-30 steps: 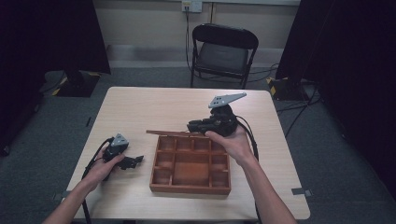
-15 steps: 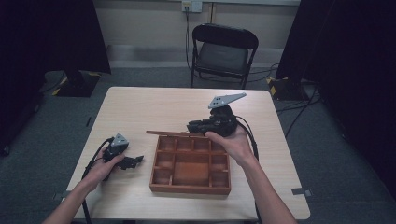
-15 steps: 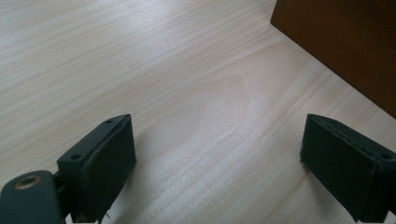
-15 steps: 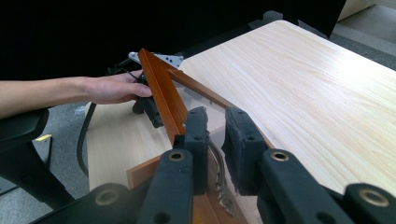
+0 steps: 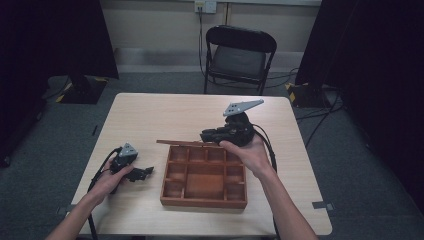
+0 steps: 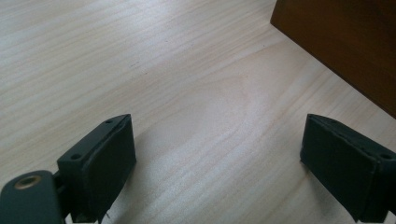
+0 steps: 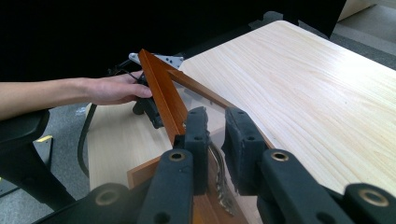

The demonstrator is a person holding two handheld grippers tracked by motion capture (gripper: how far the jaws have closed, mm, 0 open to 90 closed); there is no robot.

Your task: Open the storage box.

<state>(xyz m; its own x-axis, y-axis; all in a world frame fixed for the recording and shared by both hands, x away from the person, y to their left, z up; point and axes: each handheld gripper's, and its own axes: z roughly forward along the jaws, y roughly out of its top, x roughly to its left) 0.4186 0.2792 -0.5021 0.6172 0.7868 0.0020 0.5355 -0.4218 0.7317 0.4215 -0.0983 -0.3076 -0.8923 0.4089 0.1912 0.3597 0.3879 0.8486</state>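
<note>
Pale wood-grain desk (image 5: 150,115), rectangular, carrying all items.

Left gripper (image 5: 142,173): near-left of the desk, held low in the person's left hand (image 5: 107,181), jaws spread wide with nothing between them. In its own view bare desk lies between the jaws, and a brown wall of the box crosses the upper right corner; the gripper looks parked, apparently waiting beside the box.

Compartmented wooden box (image 5: 204,201): reddish-brown, centre of the desk, just right of the left gripper. Its compartments look empty, though detail is too small to confirm.

Lid (image 7: 161,91): wood-framed with a clear panel, raised over the box's far edge. Hinging cannot be made out.

Right gripper (image 7: 215,135): far-right of the box, jaws nearly together on the lid's frame, likely to swing it. The contact is partly hidden by the jaws.
</note>
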